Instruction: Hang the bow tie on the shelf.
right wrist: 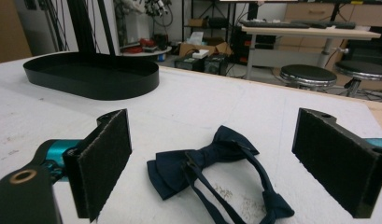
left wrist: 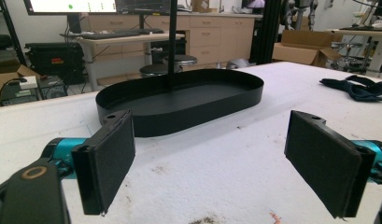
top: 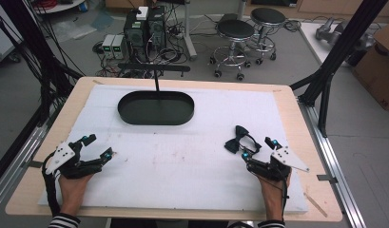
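A dark navy bow tie (top: 238, 139) (right wrist: 205, 163) with its strap lies on the white mat at the right. My right gripper (top: 259, 147) (right wrist: 212, 163) stands open just behind it, and the tie lies between and slightly ahead of its jaws. At the mat's left side, my left gripper (top: 99, 145) (left wrist: 212, 163) is open with nothing between its pads. A black oval tray (top: 156, 108) (left wrist: 179, 100) (right wrist: 93, 74) with a thin upright post sits at the back centre. In the left gripper view the bow tie (left wrist: 357, 87) lies far right.
The white mat (top: 182, 156) covers most of a wooden table (top: 296, 114). Black frame posts (top: 335, 57) rise at the right. Stools (top: 236, 35), computer boxes and cables stand on the floor beyond the far edge.
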`<state>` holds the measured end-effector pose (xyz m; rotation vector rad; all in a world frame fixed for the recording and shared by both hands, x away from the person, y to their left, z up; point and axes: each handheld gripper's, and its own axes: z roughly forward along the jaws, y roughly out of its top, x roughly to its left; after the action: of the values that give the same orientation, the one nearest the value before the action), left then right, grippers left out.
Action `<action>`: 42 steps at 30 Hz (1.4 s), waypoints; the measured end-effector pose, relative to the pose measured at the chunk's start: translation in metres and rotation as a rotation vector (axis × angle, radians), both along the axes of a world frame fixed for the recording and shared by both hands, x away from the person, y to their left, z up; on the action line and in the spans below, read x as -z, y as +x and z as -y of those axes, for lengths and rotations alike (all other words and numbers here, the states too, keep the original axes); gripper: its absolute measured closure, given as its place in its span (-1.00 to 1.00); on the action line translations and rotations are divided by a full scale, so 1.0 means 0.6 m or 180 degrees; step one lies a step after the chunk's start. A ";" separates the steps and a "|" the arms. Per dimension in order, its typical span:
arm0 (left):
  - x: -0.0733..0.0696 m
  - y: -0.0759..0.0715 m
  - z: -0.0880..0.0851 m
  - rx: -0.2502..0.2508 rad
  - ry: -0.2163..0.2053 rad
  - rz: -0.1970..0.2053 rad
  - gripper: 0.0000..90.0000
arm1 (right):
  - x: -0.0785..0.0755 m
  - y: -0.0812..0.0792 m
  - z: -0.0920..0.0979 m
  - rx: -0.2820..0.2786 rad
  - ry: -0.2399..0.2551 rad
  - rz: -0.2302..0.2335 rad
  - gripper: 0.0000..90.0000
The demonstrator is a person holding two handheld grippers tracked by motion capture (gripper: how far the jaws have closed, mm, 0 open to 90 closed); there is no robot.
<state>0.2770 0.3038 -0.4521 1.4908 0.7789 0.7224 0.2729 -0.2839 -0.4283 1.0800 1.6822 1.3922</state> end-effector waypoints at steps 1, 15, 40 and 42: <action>0.000 0.000 0.000 -0.0003 0.0005 -0.0001 -0.63 | 0.000 0.000 0.000 0.0000 0.0000 0.0000 -0.76; 0.000 0.000 0.000 -0.0004 -0.0002 -0.0001 -0.63 | -0.050 0.061 -0.033 -0.0101 -0.0155 -0.0588 -0.65; 0.000 0.001 -0.001 -0.0001 -0.0020 -0.0021 -0.63 | -0.072 0.160 -0.097 -0.0039 -0.0700 -0.2011 -0.34; 0.000 0.001 -0.001 -0.0005 -0.0020 -0.0016 -0.63 | -0.067 0.166 -0.100 0.0044 -0.0747 -0.2108 -0.28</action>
<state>0.2776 0.3044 -0.4520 1.4872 0.7855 0.7170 0.3725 -0.2239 -0.3883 1.5073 2.2197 0.8313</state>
